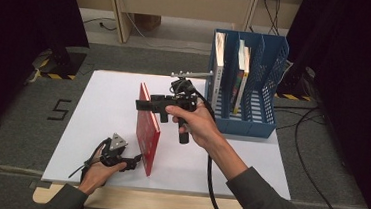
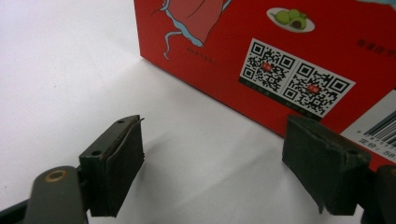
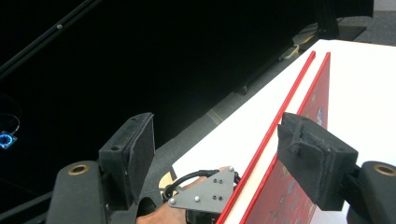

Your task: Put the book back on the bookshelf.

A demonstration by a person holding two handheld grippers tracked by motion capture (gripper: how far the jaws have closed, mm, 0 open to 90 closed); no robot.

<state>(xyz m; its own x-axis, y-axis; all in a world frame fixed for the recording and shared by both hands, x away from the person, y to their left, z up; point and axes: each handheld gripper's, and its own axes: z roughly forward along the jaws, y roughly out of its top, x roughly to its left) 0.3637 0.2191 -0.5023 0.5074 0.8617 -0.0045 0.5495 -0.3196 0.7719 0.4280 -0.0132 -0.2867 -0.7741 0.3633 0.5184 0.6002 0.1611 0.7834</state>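
We counted one red book (image 1: 148,126) standing on edge at the white desk's (image 1: 249,159) centre, three more in one blue rack (image 1: 255,90) at two o'clock. Our left hand-held gripper (image 1: 131,161) gaped empty beside it; the right hand-held gripper (image 1: 141,104) straddled its top, wide. Grey carpet (image 1: 16,121), black curtains (image 1: 25,6) around.

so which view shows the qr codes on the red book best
The left gripper view: both QR codes sit sharp on the red book. The high view gives the book edge-on; the right gripper view catches its top edge.
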